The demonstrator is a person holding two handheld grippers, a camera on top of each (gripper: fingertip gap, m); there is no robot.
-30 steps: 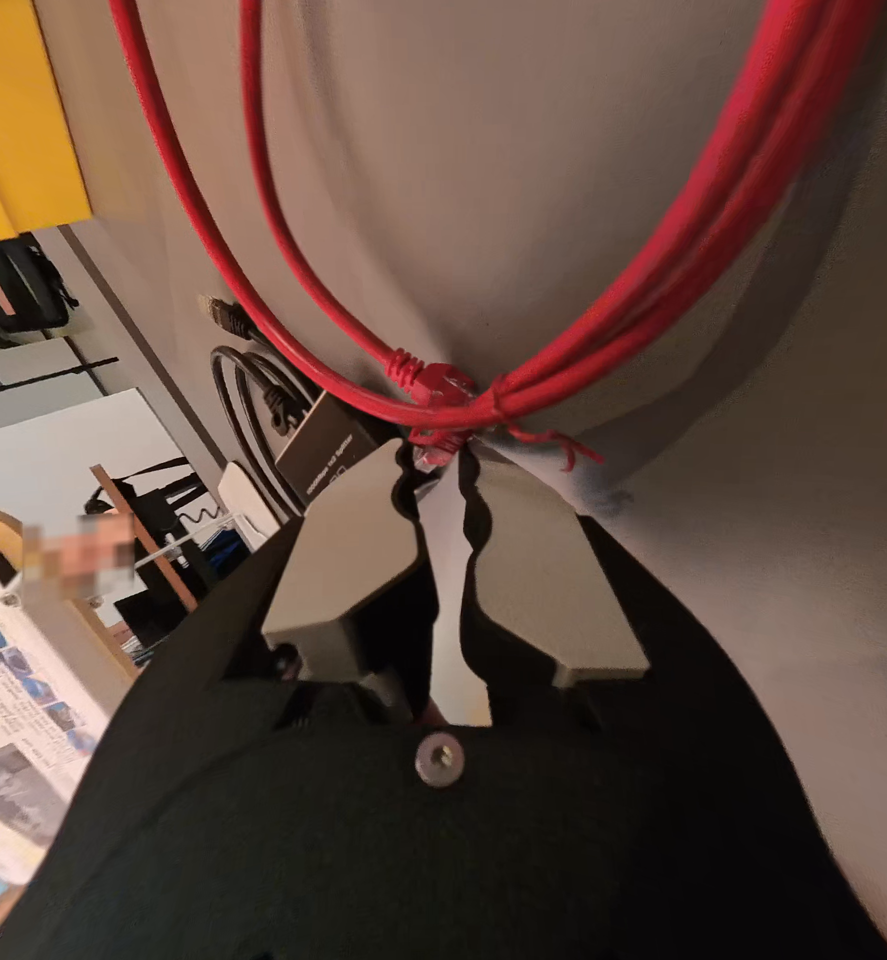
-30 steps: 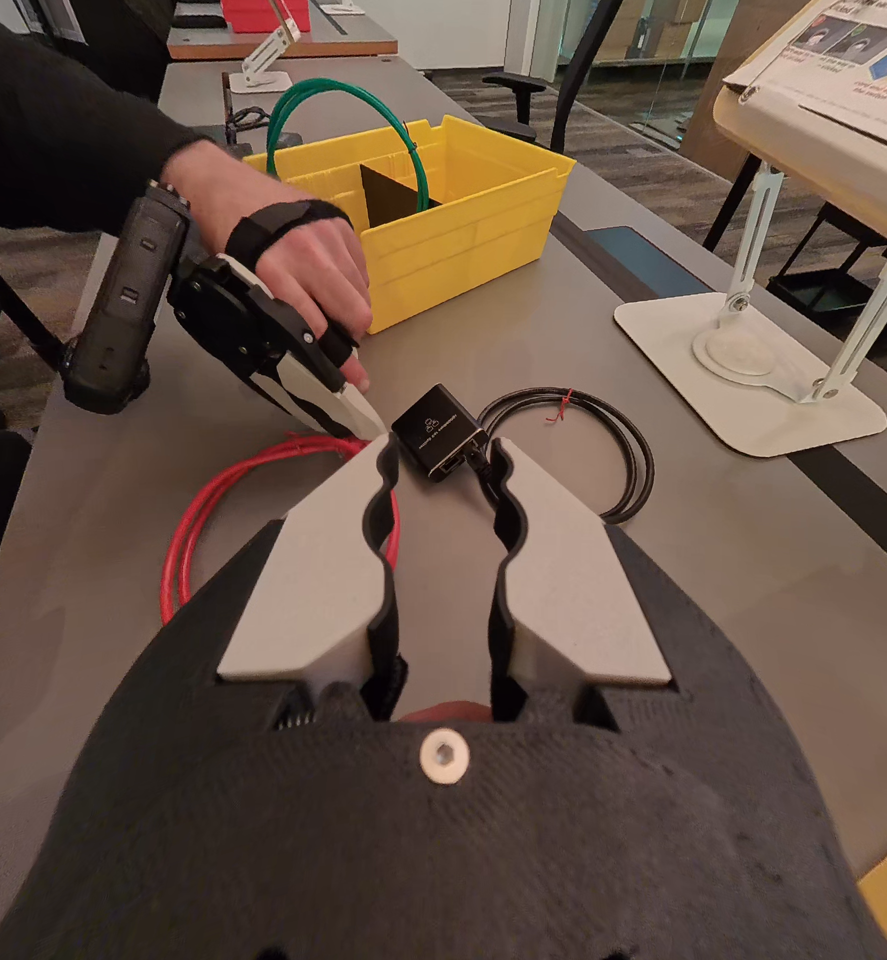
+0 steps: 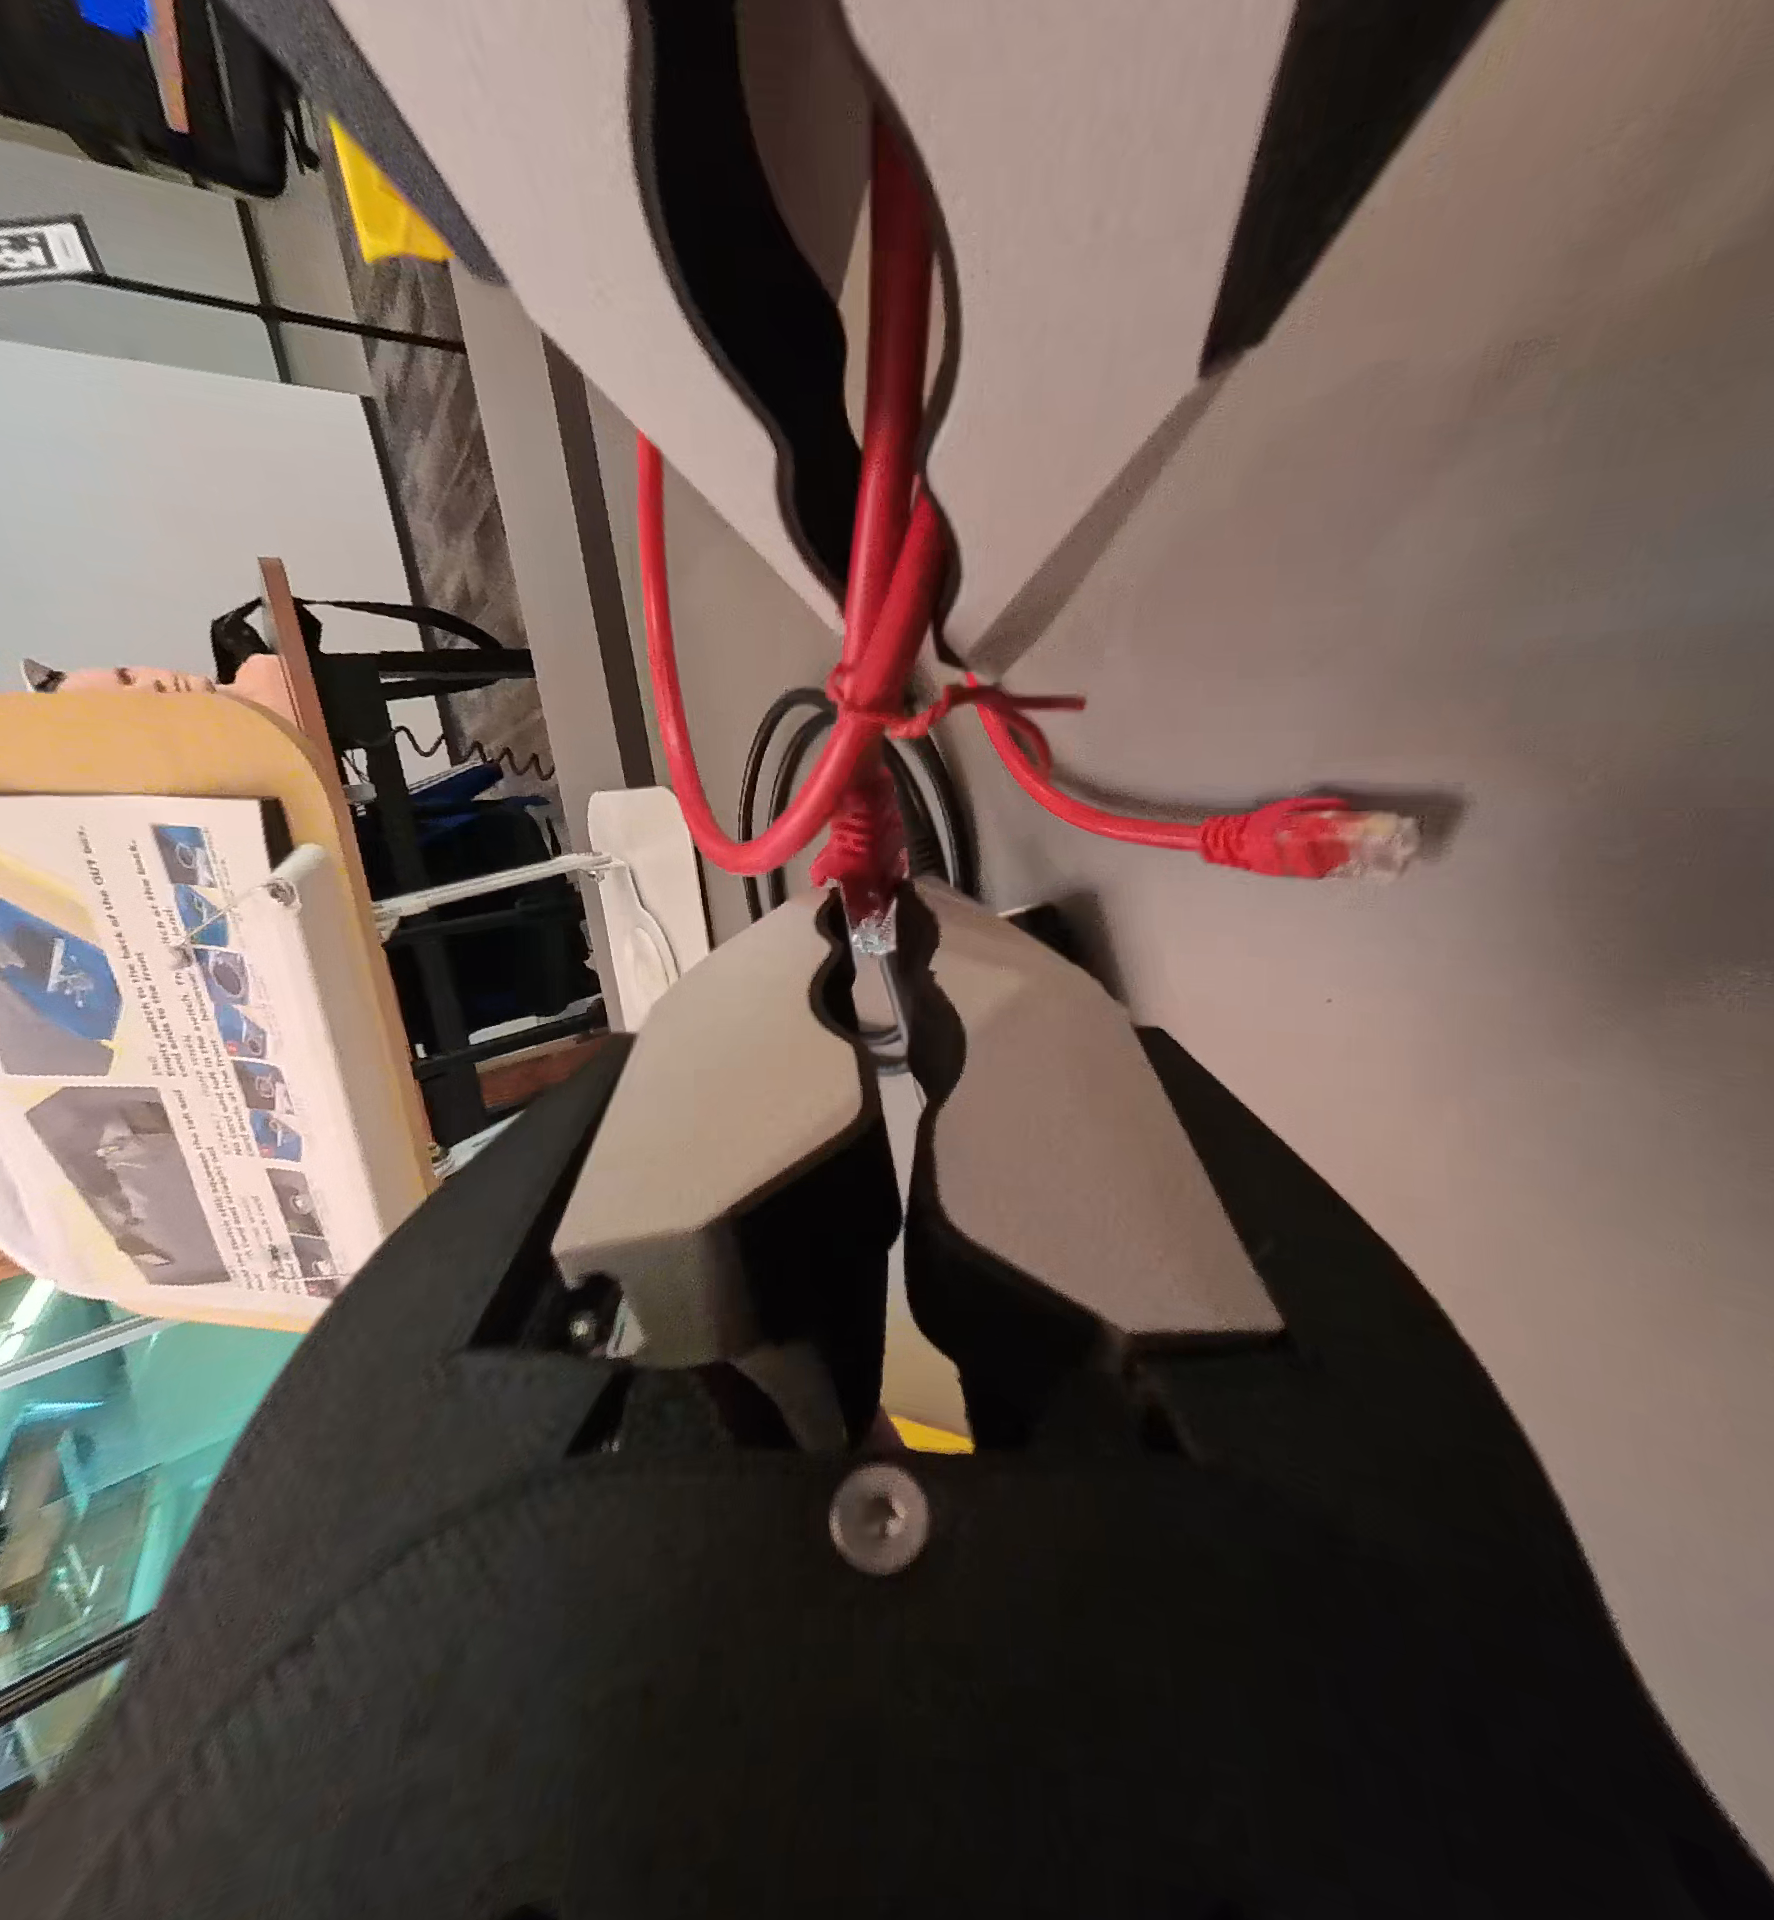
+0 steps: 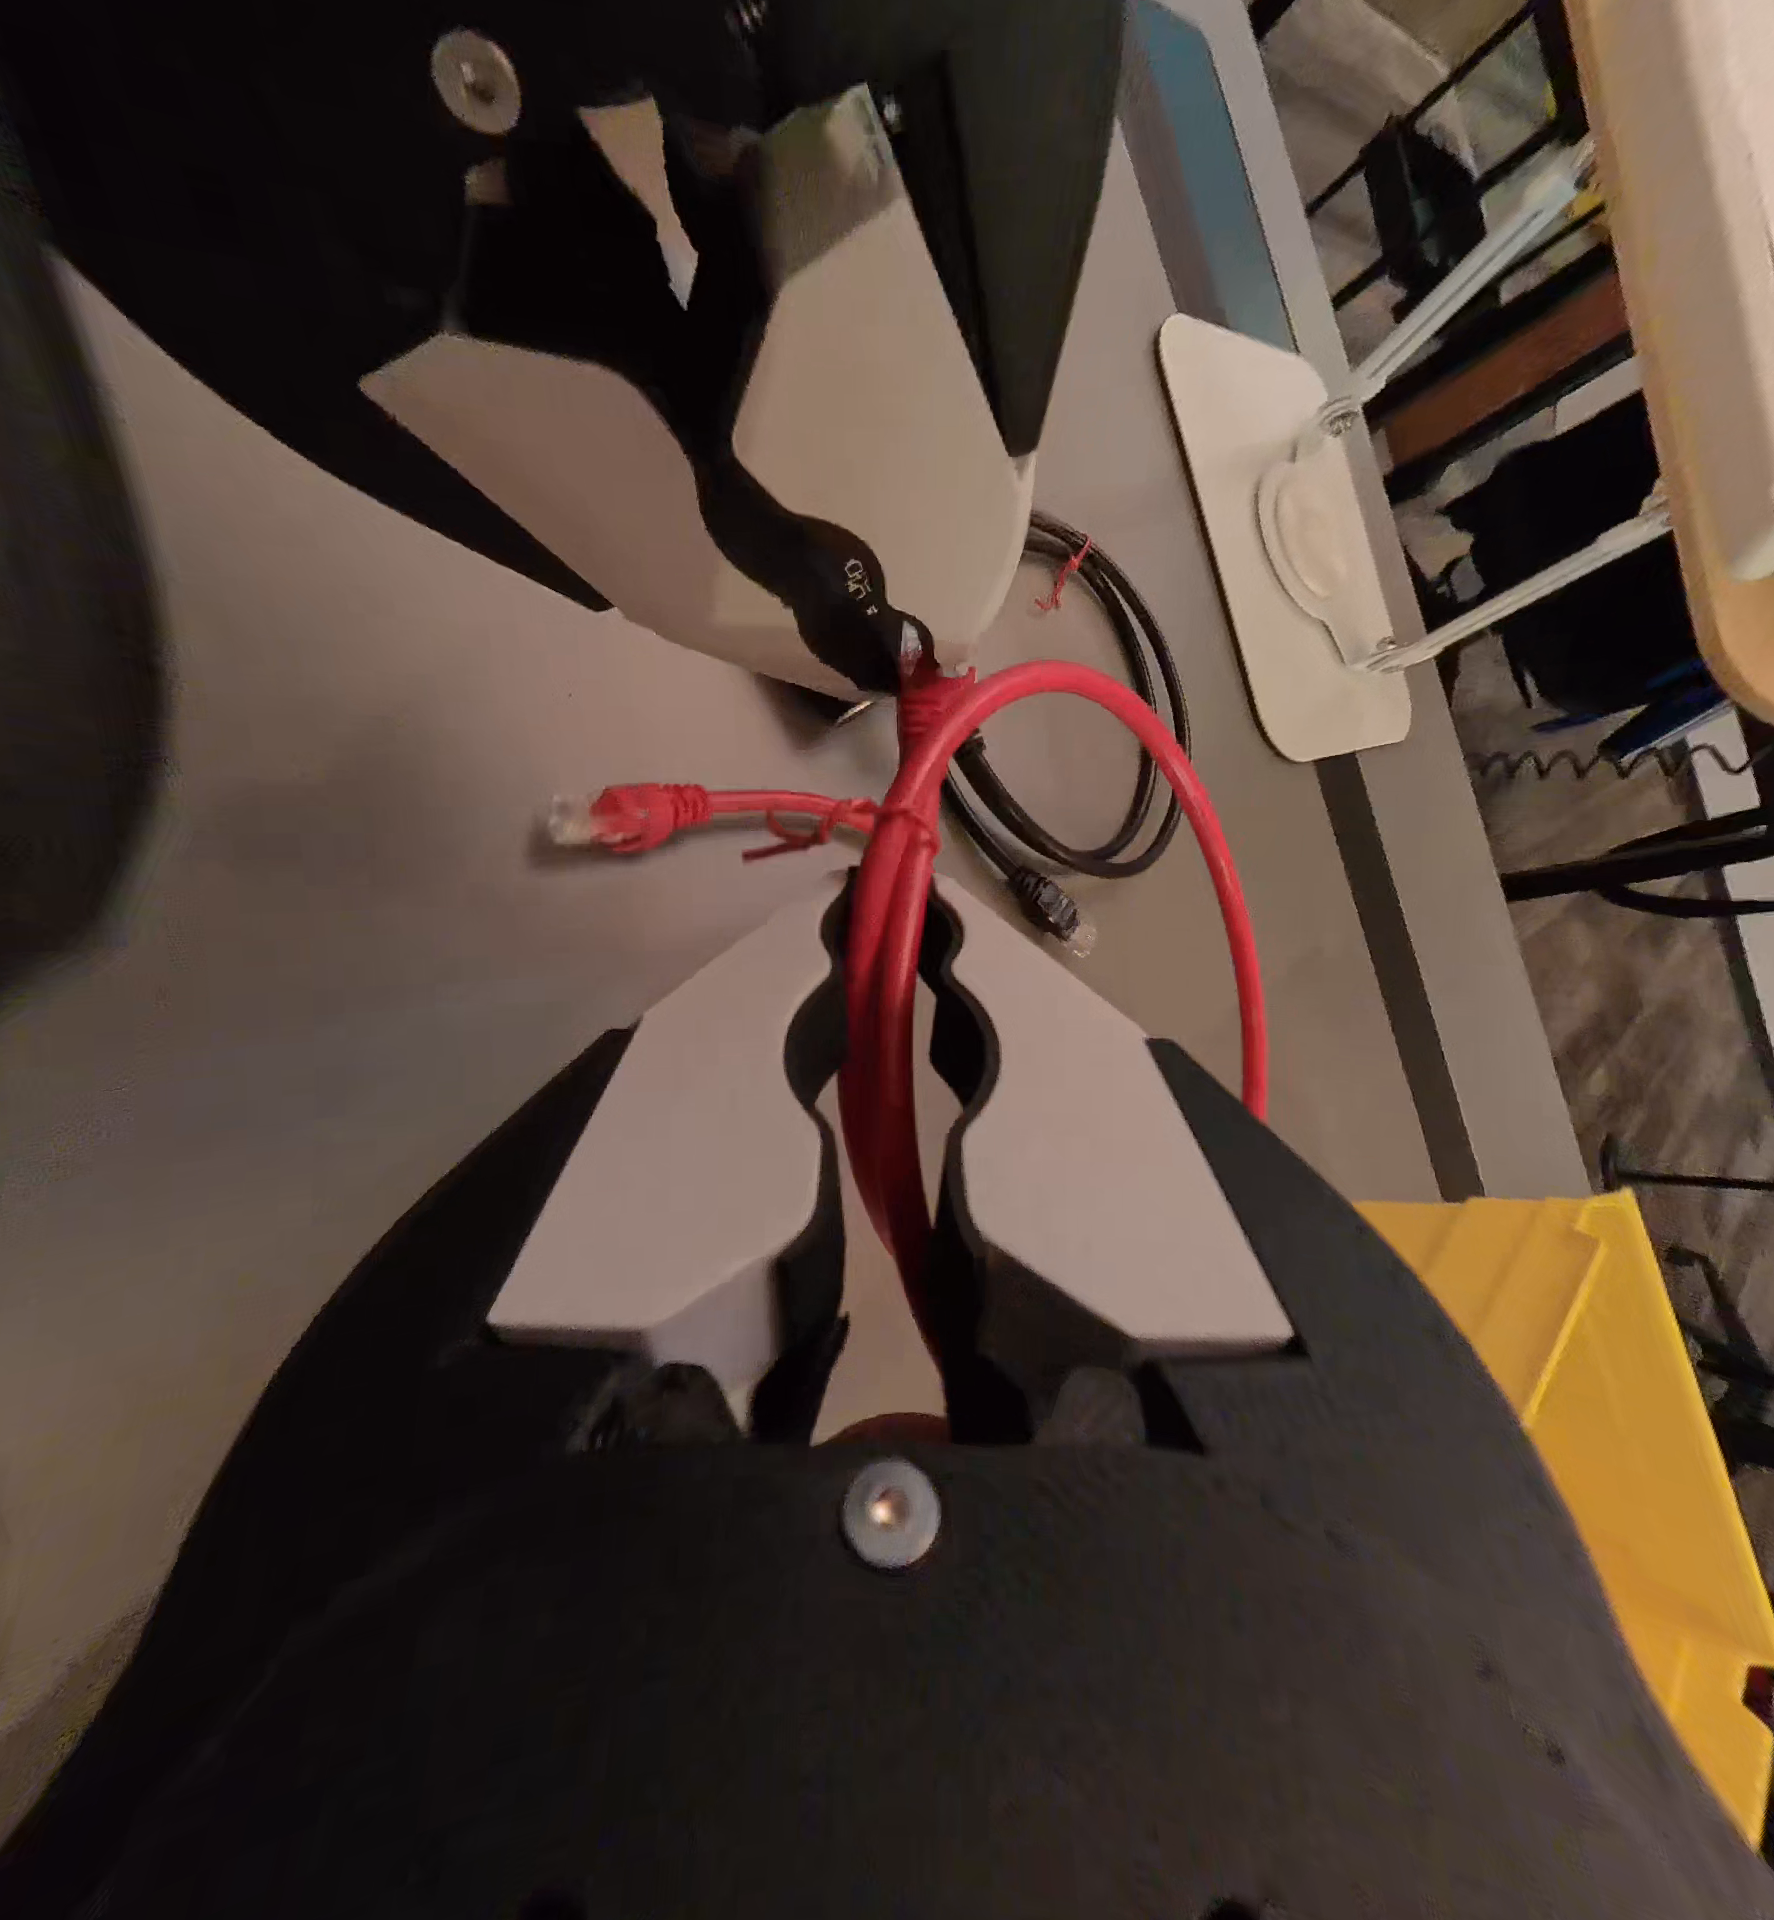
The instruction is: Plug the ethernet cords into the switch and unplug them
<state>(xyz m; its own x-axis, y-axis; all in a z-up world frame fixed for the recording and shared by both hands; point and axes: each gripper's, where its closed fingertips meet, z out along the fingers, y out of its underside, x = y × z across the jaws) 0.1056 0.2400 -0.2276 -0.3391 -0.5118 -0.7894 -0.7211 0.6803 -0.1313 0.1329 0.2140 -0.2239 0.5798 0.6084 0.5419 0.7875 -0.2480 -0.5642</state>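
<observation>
A red ethernet cord [image 4: 1215,831], tied in a bundle, lies on the grey table [image 4: 343,883]. My left gripper [image 3: 867,914] is shut on one red plug [image 3: 867,894]; it also shows in the right wrist view [image 4: 930,649]. My right gripper [image 4: 888,904] is shut on the red cord's bundled strands, and it shows at the top of the left wrist view [image 3: 898,623]. The cord's other plug [image 4: 623,816] lies free on the table [image 3: 1309,836]. The switch is mostly hidden behind the left gripper's fingers.
A coiled black ethernet cord [image 4: 1143,727] lies beside the red one, its plug [image 4: 1054,914] loose. A white stand base [image 4: 1278,540] sits at the table's far edge. A yellow bin [image 4: 1589,1507] stands at the right. A sheet on a stand [image 3: 135,987] is beyond the table. My hands' fingertips stand some 4 cm from each other.
My right gripper has left its open hover over the switch and closed on the red cord bundle. My left gripper still holds the red plug and has turned. The two grippers now face each other.
</observation>
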